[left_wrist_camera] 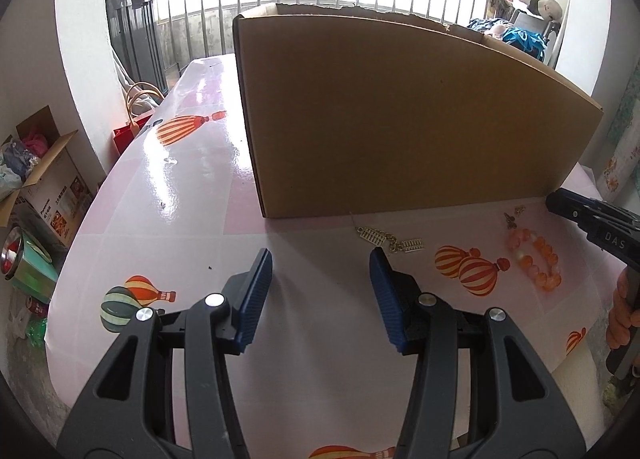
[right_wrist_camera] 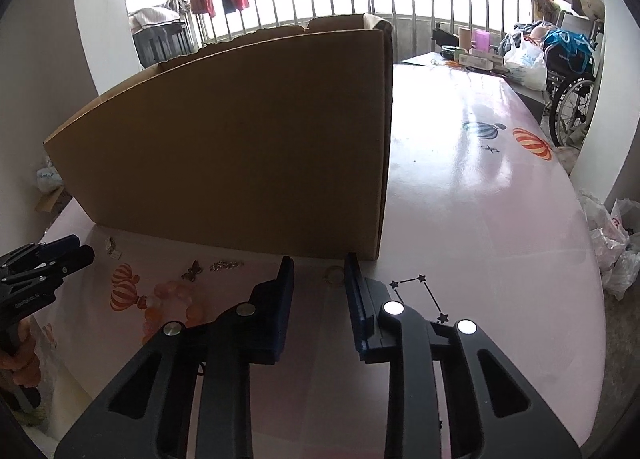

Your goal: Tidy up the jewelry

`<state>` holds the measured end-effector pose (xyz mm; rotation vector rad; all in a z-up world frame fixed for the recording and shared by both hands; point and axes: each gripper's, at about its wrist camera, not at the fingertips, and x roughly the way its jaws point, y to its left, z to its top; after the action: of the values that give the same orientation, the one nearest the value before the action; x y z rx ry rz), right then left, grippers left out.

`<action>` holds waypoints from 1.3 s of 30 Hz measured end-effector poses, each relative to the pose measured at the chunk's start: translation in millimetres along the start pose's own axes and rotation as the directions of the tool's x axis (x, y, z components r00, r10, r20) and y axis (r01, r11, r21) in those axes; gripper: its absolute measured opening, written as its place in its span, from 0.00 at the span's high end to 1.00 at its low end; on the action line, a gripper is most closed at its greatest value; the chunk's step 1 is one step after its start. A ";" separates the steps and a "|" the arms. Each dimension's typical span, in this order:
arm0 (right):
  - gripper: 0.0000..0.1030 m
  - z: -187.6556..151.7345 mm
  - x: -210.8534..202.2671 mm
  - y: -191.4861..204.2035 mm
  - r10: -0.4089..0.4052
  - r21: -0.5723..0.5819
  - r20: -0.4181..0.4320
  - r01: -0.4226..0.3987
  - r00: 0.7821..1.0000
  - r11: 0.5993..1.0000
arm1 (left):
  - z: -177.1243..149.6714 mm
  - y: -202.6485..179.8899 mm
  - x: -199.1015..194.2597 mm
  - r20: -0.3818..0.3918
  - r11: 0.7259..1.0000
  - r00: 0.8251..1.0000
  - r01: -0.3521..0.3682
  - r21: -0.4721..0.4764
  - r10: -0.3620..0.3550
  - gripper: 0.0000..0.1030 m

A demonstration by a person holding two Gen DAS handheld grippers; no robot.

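My left gripper (left_wrist_camera: 320, 259) stands open over the pink tablecloth with nothing between its fingers. A gold chain with abacus charms (left_wrist_camera: 390, 241) lies just past its right fingertip. Further right lie an orange bead bracelet (left_wrist_camera: 534, 259), a butterfly charm (left_wrist_camera: 510, 221) and a small chain piece (left_wrist_camera: 519, 210). In the right wrist view my right gripper (right_wrist_camera: 319, 263) is low over the table, jaws narrow but apart. A small ring (right_wrist_camera: 334, 274) lies between them, close to the right finger, and neither pad presses on it. The bracelet (right_wrist_camera: 172, 299) and butterfly (right_wrist_camera: 193, 271) lie to its left.
A tall cardboard box (left_wrist_camera: 400, 119) (right_wrist_camera: 240, 147) stands directly behind the jewelry, its wall facing me. The table (right_wrist_camera: 480, 199) extends to the right of the box. Beyond it are a window railing and a wheelchair (right_wrist_camera: 568, 91). Boxes and bags sit on the floor (left_wrist_camera: 40, 187).
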<state>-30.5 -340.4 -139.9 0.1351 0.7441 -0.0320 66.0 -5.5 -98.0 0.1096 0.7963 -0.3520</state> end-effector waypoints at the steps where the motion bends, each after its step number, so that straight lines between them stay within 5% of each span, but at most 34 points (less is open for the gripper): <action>1: 0.77 0.1 -0.1 0.5 -0.006 -0.005 0.001 0.006 1.000 1.000 | 0.0 0.0 0.2 0.000 1.000 1.000 0.000 0.000 0.000 0.53; 8: 0.89 0.4 0.5 2.9 -0.040 -0.033 0.007 0.040 0.999 0.999 | 0.2 -2.0 0.5 0.000 1.000 1.000 -0.004 0.003 0.004 0.53; 21: 0.92 -4.4 -7.0 2.4 -0.009 0.008 -0.035 0.009 0.999 1.000 | 2.2 -2.1 -3.4 0.013 0.999 0.999 0.039 -0.009 -0.038 0.54; 32: 0.92 -5.4 -7.0 -0.5 0.009 0.034 -0.043 -0.008 0.999 0.999 | 9.8 -18.1 4.4 0.012 0.988 0.989 0.148 0.045 -0.149 0.82; 39: 0.92 -6.5 -6.7 0.2 0.013 0.031 -0.042 -0.012 0.999 0.999 | 9.8 -25.2 14.4 -0.017 0.977 0.981 0.196 0.086 -0.196 0.85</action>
<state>-39.8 -339.5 -140.1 0.1700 0.7852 -0.0288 73.2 -35.1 -100.6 0.1143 0.8023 -0.5737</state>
